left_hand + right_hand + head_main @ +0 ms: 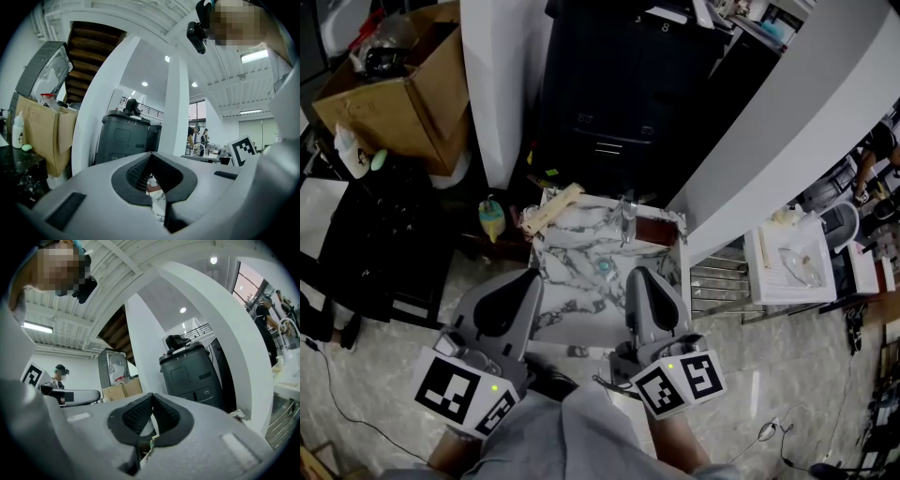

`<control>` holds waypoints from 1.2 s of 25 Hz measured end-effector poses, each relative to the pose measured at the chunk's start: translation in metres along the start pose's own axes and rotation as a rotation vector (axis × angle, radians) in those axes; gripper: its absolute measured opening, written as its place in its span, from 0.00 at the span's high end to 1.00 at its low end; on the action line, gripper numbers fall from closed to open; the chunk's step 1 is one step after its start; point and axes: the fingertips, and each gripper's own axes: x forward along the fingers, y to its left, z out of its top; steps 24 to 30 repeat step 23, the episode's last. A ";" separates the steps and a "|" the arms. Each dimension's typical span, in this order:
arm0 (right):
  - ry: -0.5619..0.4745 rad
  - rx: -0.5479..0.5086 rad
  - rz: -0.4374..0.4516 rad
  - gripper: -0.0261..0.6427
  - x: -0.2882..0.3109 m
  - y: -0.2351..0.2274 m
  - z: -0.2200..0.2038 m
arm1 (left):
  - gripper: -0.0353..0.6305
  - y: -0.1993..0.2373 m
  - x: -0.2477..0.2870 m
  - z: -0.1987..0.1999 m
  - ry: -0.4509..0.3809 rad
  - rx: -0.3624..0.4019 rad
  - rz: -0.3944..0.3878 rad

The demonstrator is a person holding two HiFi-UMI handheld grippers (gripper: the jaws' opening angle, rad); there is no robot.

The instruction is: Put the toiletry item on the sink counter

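A marble sink counter (572, 309) with a chrome faucet (627, 214) lies straight ahead below me. A long cream tube-like item (549, 208) rests across its far-left corner. Just left of the counter, lower down, a small yellow-green bottle (492, 217) stands upright. My left gripper (530, 277) hovers at the counter's left edge and my right gripper (639, 274) over its right half. Both point level at the far side, both are shut, and neither holds anything. In the gripper views the left gripper (151, 155) and right gripper (152, 396) show tips that meet.
A white pillar (502, 84) and a tall black cabinet (628, 84) stand behind the counter. At the left are an open cardboard box (403, 84) and a dark table with a white bottle (352, 150). A brown block (654, 230) sits by the faucet. A white table (792, 262) is at the right.
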 end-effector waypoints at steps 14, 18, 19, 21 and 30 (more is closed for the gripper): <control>0.027 0.004 0.014 0.96 0.003 0.003 -0.009 | 0.94 0.003 -0.002 -0.005 0.008 -0.006 0.009; 0.034 0.005 0.017 0.97 0.004 0.004 -0.012 | 0.94 0.005 -0.003 -0.006 0.011 -0.010 0.010; 0.036 0.005 0.019 0.97 0.004 0.005 -0.013 | 0.94 0.005 -0.003 -0.006 0.012 -0.010 0.010; 0.039 0.005 0.022 0.97 0.005 0.006 -0.013 | 0.94 0.005 -0.003 -0.006 0.014 -0.010 0.010; 0.042 0.005 0.025 0.97 0.006 0.008 -0.014 | 0.94 0.006 -0.003 -0.006 0.016 -0.010 0.009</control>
